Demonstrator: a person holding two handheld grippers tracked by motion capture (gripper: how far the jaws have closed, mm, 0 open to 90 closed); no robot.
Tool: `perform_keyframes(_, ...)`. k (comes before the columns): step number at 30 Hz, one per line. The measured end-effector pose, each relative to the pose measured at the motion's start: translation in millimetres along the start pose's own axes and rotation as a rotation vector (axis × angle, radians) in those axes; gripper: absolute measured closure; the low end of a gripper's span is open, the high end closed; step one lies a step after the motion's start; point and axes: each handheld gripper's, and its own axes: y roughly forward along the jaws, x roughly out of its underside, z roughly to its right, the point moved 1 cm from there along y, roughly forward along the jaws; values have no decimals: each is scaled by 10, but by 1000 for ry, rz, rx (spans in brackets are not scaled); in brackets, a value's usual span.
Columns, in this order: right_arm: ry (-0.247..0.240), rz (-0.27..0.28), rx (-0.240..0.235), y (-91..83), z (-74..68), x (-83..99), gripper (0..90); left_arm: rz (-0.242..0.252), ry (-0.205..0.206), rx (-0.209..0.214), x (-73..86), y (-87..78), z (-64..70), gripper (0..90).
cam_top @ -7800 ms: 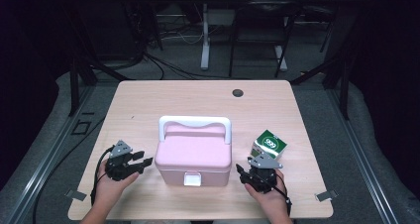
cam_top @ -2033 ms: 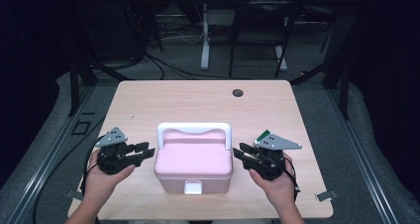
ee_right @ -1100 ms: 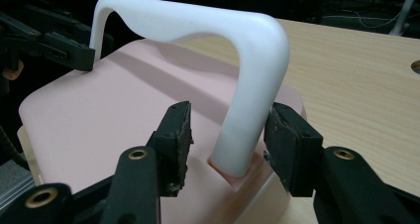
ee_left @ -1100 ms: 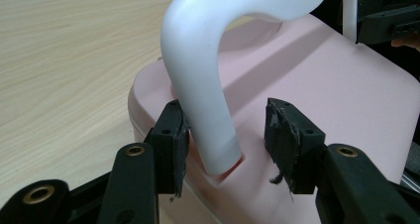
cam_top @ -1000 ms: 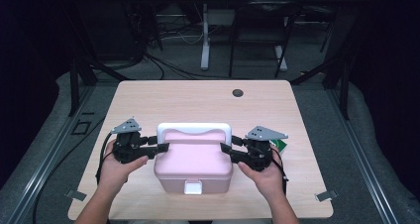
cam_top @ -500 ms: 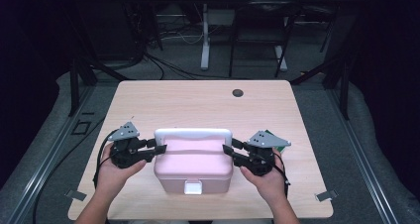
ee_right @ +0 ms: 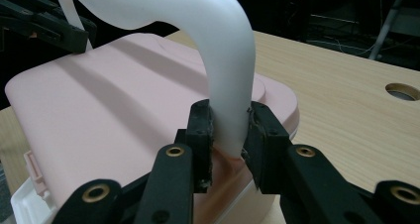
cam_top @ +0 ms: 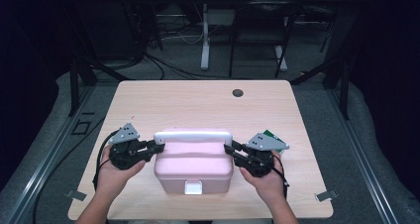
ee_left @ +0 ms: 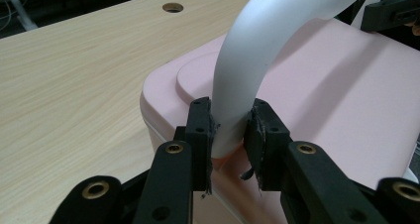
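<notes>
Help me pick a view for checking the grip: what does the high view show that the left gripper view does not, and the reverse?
High view alone: both hands, the right hand, the whole table, the box's white front latch and a green packet. Left gripper view alone: the left gripper jaws pressed on either side of the white handle near its base. Both: the pink box, its handle, and the hole in the tabletop.

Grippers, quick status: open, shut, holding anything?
Left gripper: shut on the white handle of the pink box, near its left base.
Right gripper: shut on the same handle, near its right base.
</notes>
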Motion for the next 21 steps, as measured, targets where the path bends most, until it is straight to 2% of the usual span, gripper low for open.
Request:
perform_keyframes(5,-2,6,-1,8,2,-5,740,-10,3,0,-12,-2,-3,735)
perform_keyframes(14,0,-14,-6,6,19,-41,741,-13,-15,13,-55,1,-29,735)
perform_keyframes(17,14,9,-14,1,30,-67,742,-6,-15,14,-97,-21,-39,735)
perform_keyframes(21,20,12,-1,-11,30,-97,742,1,-21,18,-110,-27,-48,734)
